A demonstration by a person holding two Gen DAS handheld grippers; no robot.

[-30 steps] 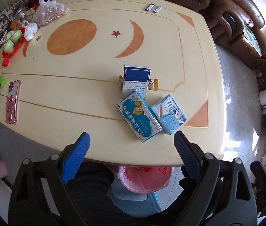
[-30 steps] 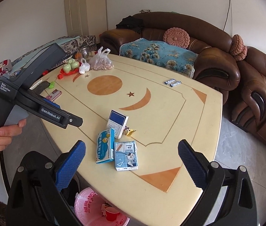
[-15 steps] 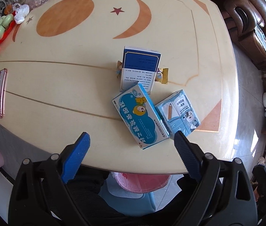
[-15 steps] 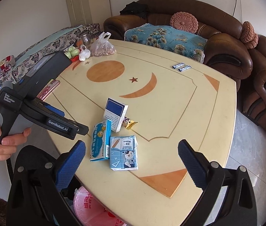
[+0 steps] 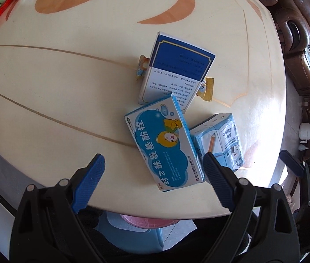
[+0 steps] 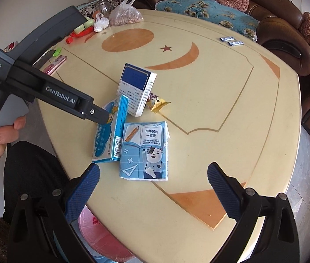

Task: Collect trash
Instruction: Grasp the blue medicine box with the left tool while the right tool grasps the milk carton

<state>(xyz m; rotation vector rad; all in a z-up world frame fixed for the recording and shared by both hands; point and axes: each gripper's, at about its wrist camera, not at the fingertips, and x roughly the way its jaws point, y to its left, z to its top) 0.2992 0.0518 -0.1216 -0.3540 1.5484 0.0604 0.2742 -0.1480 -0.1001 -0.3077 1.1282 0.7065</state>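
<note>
Three empty cartons lie together near the table's front edge: a blue box with a cartoon bear (image 5: 165, 142) (image 6: 108, 131), a light-blue milk carton with a pencil drawing (image 5: 220, 140) (image 6: 146, 151), and a dark-blue and white box (image 5: 176, 70) (image 6: 136, 89). A yellow candy wrapper (image 5: 205, 87) (image 6: 157, 104) lies under and behind the white box. My left gripper (image 5: 152, 175) is open, just above the bear box's near end. My right gripper (image 6: 153, 188) is open, just in front of the milk carton. A pink trash bin (image 6: 102, 236) (image 5: 150, 221) stands below the table edge.
The cream table (image 6: 209, 109) carries a pink phone (image 6: 55, 64), red and green toys (image 6: 81, 30), a bag of nuts (image 6: 125, 14) and two small sachets (image 6: 231, 40) at the far side. Brown sofas (image 6: 286, 28) ring the table's far and right sides.
Both grippers have moved forward and down toward the cartons, which now look much larger. The left gripper has come in over the bear box. Both jaws stay open.
</note>
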